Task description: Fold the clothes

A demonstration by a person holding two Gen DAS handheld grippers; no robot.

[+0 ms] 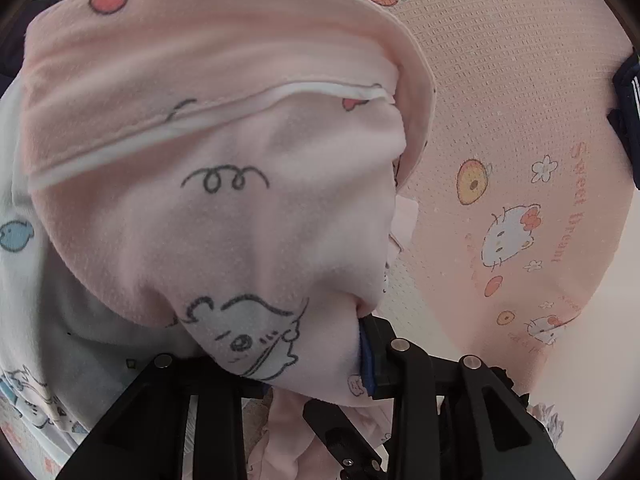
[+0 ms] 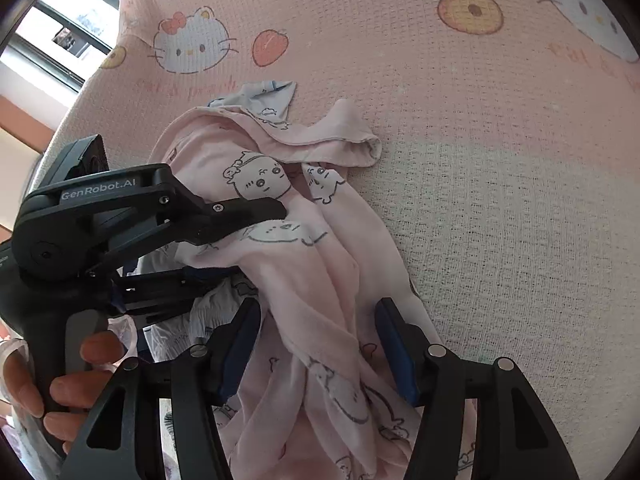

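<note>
A pink fleece garment (image 1: 224, 200) printed with cartoon animals fills most of the left wrist view, bunched up. My left gripper (image 1: 272, 352) is shut on a fold of it; only the right blue pad (image 1: 368, 360) shows, and the other is hidden behind cloth. In the right wrist view the same garment (image 2: 320, 240) lies crumpled on the bed, and the left gripper (image 2: 248, 240) pinches its edge from the left. My right gripper (image 2: 318, 344) stands open over a twisted strand of the garment that runs between its blue pads (image 2: 240, 344) without being pressed.
A pink bedspread (image 2: 480, 160) with cat and fruit prints lies under everything. A white-and-blue patterned cloth (image 2: 272, 96) peeks out behind the garment. A person's hand (image 2: 80, 380) holds the left gripper's handle. A window (image 2: 60, 20) is at the upper left. A dark striped item (image 1: 628, 100) sits at the right edge.
</note>
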